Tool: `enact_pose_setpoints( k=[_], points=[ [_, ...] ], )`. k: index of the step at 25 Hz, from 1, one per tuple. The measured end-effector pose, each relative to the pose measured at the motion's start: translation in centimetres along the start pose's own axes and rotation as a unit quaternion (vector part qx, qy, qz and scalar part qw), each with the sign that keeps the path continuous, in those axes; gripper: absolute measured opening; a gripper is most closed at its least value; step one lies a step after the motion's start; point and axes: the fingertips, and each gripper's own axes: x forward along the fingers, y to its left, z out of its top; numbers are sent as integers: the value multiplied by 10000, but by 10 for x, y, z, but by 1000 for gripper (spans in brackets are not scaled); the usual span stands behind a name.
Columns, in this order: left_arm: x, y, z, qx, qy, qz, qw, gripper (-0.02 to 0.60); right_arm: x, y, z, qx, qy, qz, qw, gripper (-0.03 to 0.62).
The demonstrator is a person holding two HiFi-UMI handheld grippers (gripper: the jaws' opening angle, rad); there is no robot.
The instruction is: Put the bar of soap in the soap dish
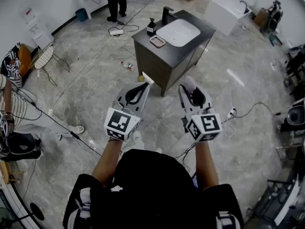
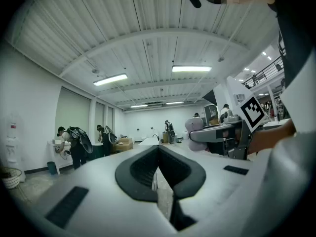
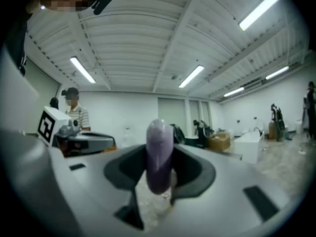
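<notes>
Left edge: seated person in a striped top (image 1: 12, 106); black cables (image 1: 62, 125) trail over the grey marbled tile floor (image 1: 95, 75)
Upper left: standing person in black (image 1: 116, 1) well beyond the cabinet, white power strip (image 1: 116, 31) on the floor near their feet
Left gripper (image 1: 142, 87): level, jaws clenched together, nothing between the pads (image 2: 148, 169)
Open room: bare floor between both grippers and the cabinet front; small litter (image 1: 127, 66) lies off its near left side
Dark grey box-shaped vanity cabinet (image 1: 164, 63): well ahead of both grippers, one corner turned toward the person
White slatted rectangular soap dish (image 1: 157, 41): on the cabinet top at its left front edge, just beside the white rounded basin (image 1: 178, 32); dark pump bottle (image 1: 151, 26) and black tap (image 1: 167, 14) behind
Right gripper (image 1: 190, 86): level, jaws wide, grasping the lavender rounded bar of soap (image 3: 159, 154), which stands edge-on between the pads
Soap's place: in the right gripper, well apart from the soap dish
Right edge: white cable with plug (image 1: 232, 112) on the floor just right of the right gripper; white tub (image 1: 228, 8) far off
</notes>
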Motion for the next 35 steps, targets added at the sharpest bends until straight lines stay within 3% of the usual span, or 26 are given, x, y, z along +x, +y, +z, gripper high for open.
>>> enact_pose_setpoints(
  k=[20, 35],
  points=[
    [14, -33, -8, 4, 159, 34, 9999, 23, -22, -20, -13, -48, 156, 161, 9997, 179],
    [66, 4, -23, 3, 183, -24, 9998, 23, 31, -54, -29, -129, 326, 70, 9994, 179]
  ],
)
